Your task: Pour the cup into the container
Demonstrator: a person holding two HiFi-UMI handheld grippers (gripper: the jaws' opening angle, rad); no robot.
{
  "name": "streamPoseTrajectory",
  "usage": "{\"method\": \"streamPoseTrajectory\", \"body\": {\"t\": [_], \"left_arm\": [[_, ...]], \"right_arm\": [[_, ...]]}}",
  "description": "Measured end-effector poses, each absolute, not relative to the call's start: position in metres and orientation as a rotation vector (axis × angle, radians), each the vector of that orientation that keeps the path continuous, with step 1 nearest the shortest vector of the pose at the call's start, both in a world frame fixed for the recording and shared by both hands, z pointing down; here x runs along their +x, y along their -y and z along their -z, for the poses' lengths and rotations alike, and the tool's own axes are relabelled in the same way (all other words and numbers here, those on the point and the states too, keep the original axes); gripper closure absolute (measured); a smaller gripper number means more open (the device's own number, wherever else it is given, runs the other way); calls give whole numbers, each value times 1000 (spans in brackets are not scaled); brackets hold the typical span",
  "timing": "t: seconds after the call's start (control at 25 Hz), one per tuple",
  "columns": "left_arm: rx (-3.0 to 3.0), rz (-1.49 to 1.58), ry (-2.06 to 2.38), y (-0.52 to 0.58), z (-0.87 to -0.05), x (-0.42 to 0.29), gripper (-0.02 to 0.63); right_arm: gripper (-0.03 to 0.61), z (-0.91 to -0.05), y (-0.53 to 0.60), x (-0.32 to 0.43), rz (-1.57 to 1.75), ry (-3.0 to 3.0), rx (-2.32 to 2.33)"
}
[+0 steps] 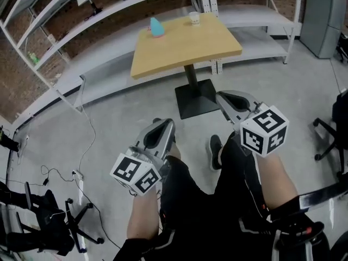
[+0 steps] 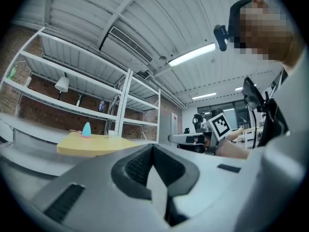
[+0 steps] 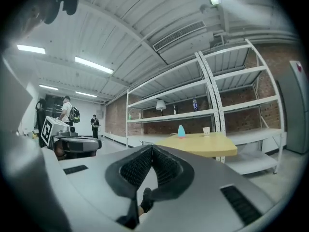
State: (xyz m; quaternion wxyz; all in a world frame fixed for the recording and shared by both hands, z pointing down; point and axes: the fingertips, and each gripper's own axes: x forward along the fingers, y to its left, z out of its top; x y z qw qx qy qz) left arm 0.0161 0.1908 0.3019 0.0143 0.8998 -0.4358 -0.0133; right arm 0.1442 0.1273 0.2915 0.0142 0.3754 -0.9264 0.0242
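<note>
Room: grey concrete floor (image 1: 109, 118), white shelving (image 1: 70, 34) against brick, and a wooden tabletop (image 1: 185, 48) on a black pedestal straight ahead.
Cup: white cup (image 1: 194, 18) standing upright at the tabletop's far edge.
Container: teal container (image 1: 156, 28) on the far side of the tabletop too, left of the cup and clear of it.
Left gripper: left gripper (image 1: 163, 126) well short of the tabletop, over the floor, pointing level; jaws pressed together, nothing between them.
Right gripper: right gripper (image 1: 223, 98) beside the tabletop's pedestal base, also short of it; jaws closed tight and empty.
Person: dark trousers and one shoe (image 1: 215, 151) on the near side of the tabletop.
</note>
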Motion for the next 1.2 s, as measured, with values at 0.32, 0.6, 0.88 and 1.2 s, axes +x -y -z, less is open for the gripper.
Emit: {"method": "streamPoseTrajectory", "body": {"t": [0.32,0.6,0.88,1.2], "left_arm": [[2871,-50,1291,-364,-294,73,621],[2885,-66,1278,-530,-304,83,621],[2816,-32,1276,-706,-326,50,621],[2757,-9,1308,-886,-333,39,621]], "right_arm": [[577,-297,-312,197,-111,2907,1203],[577,-305,-473,201,-105,2906,1195],[577,-320,-645,165,-173,2876,1146],[577,-324,-821,146,-191,2873,1079]]}}
